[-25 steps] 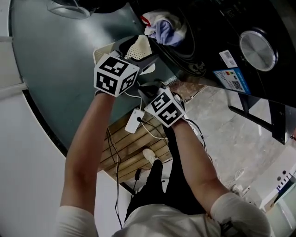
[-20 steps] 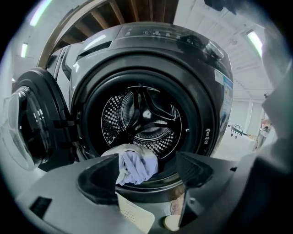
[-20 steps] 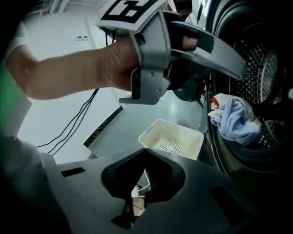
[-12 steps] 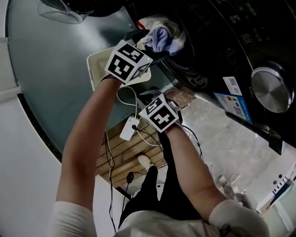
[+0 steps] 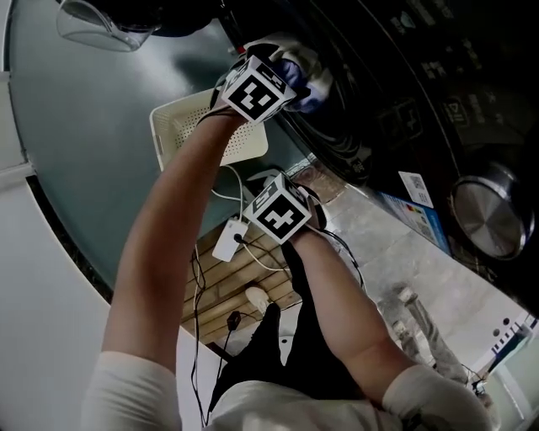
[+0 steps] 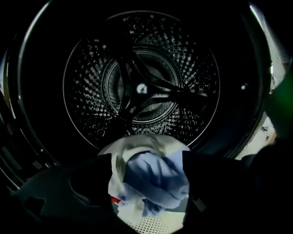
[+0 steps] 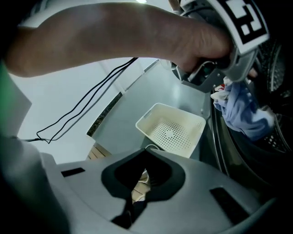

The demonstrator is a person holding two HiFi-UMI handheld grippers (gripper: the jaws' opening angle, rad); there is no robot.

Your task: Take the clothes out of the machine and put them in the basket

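Observation:
A bundle of pale blue and white clothes lies at the mouth of the dark washing machine. My left gripper reaches into that mouth. In the left gripper view the bundle sits between its two dark jaws, which are opening wide, in front of the perforated steel drum. A cream perforated basket stands on the grey-green floor beside the machine. My right gripper hangs lower, apart from the clothes, its jaws together with nothing in them. The basket looks empty.
A white adapter with black and white cables hangs over a wooden slatted board. A clear glass bowl rests at the far edge of the grey-green floor. The person's dark trouser legs stand below the arms.
My left gripper has travelled from above the basket to the machine's mouth, and its jaws have spread around the clothes bundle. The right gripper has sunk a little.

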